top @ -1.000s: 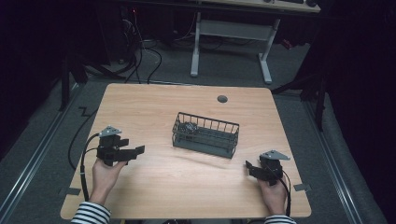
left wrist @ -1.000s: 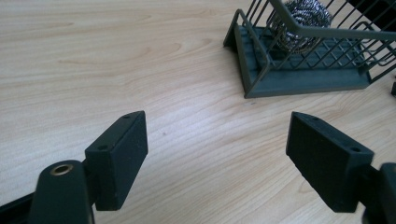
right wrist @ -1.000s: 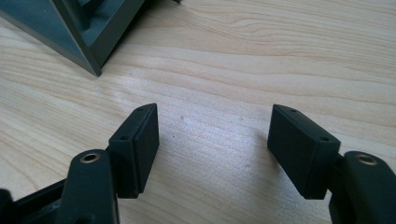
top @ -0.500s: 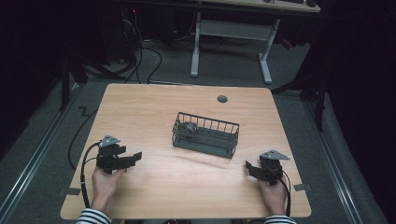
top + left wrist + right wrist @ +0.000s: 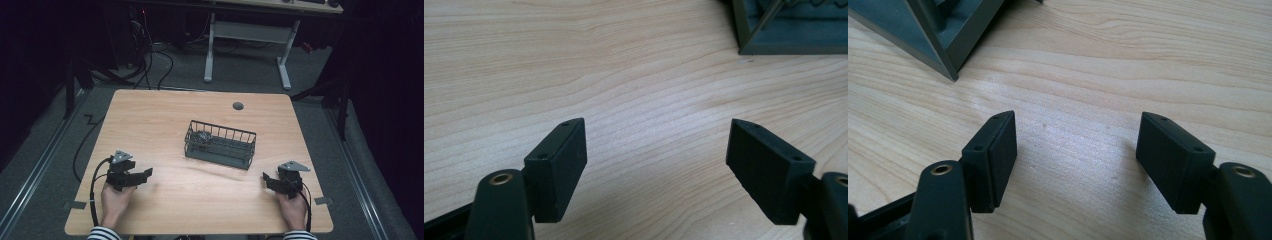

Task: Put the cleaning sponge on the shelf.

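A dark wire basket (image 5: 220, 145) stands in the middle of the wooden table (image 5: 150, 115), with a small metallic object (image 5: 202, 137) in its left end. My left gripper (image 5: 142, 175) rests low over the near left of the table, a hand's width left of the basket. Its jaws have just been closing a little and stand open with only bare wood between them (image 5: 656, 150). The basket's corner (image 5: 784, 47) shows at the upper right of that view. My right gripper (image 5: 267, 179) sits at the near right, open and empty (image 5: 1075, 140), with the basket's corner (image 5: 933, 30) at the upper left.
A round grommet hole (image 5: 238, 106) lies near the table's far edge. A black cable (image 5: 92, 180) loops from the left gripper over the near left edge. Beyond the table stand white desk legs (image 5: 210, 45) and floor cables.
My left hand has sunk and drawn a little toward the near edge, and its jaws have narrowed slightly. The right hand and the basket have not moved.
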The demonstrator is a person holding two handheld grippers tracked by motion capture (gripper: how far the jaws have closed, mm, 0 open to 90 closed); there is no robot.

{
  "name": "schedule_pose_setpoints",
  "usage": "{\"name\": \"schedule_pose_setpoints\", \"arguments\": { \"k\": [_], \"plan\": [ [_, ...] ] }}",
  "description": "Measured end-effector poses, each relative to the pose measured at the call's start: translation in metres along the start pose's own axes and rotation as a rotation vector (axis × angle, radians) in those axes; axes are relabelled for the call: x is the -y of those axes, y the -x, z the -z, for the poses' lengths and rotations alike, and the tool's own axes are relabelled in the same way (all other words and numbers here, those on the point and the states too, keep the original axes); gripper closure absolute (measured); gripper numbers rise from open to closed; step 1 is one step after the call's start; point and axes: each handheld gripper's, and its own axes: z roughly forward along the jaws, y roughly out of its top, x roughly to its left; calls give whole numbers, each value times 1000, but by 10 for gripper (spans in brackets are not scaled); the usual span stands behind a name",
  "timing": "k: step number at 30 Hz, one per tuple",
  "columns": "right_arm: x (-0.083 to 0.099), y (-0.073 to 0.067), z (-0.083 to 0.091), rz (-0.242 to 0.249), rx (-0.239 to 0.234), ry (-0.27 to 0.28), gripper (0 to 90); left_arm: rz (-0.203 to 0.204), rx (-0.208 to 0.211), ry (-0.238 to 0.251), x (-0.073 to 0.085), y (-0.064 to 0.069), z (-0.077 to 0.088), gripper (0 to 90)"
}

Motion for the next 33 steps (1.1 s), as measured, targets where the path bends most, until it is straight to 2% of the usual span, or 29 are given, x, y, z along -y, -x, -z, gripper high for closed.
{"name": "schedule_pose_setpoints", "arguments": {
  "k": [8,15,17,25,33],
  "plan": [
    [0,0,0,0,0,0,330,-12,-38,-18,7,0,-8,248],
    [0,0,0,0,0,0,330,-87,-111,-47,12,7,-18,247],
    [0,0,0,0,1,0,330,-96,-117,-46,12,9,-20,247],
    [0,0,0,0,1,0,330,-88,-124,-48,13,8,-26,246],
    [0,0,0,0,1,0,330,-96,-123,-30,13,8,-29,220]
  ]
}}
